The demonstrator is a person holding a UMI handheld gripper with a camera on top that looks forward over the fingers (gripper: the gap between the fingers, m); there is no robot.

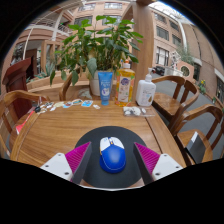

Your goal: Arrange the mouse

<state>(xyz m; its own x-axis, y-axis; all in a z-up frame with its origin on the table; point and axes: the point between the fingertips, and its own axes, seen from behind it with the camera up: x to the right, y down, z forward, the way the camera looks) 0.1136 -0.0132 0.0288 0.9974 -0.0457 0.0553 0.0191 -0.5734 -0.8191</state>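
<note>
A blue and white computer mouse [113,155] lies on a round black mouse pad [95,172] at the near end of a wooden table [60,128]. My gripper [112,158] is open, its two pink-padded fingers [77,157] stand either side of the mouse with a gap at each side. The mouse rests on the pad between the fingers.
A large potted plant [96,45] stands at the table's far end, with a blue cup [105,86], a yellow bottle [125,84] and a white jug [146,92] beside it. Small items [133,111] lie mid-table. Wooden chairs [14,108] stand on both sides.
</note>
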